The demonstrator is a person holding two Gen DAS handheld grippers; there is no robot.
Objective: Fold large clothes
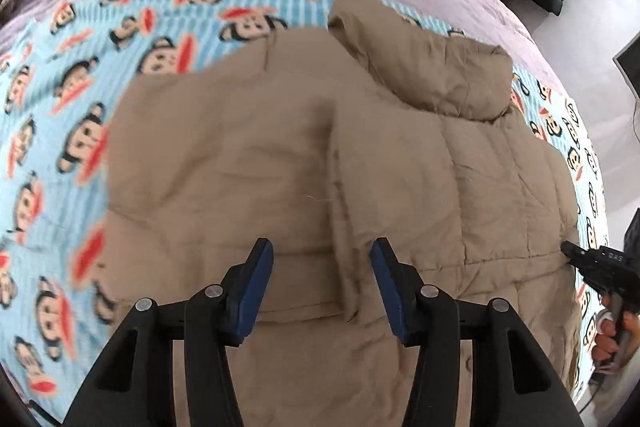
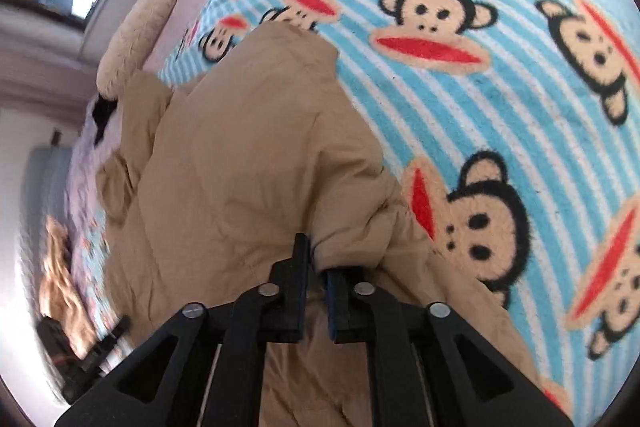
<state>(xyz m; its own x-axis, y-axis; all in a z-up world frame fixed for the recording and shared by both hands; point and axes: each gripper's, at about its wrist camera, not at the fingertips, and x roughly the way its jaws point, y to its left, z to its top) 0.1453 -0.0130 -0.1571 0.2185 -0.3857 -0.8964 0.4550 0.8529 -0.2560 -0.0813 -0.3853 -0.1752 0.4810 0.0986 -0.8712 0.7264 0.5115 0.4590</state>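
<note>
Left gripper [image 1: 322,255] fingers part-open, empty, above the tan jacket [image 1: 280,155]; right gripper [image 2: 316,267] fingers pinch its edge.

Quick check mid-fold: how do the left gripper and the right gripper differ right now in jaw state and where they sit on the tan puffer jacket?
The left gripper has its jaws apart, over the tan puffer jacket near a fold ridge in its middle, pinching nothing. The right gripper is nearly closed, pinching a bunched bit of the jacket's edge beside the monkey-print blanket. Both have black arms, blue pads, and point down at the jacket.
</note>
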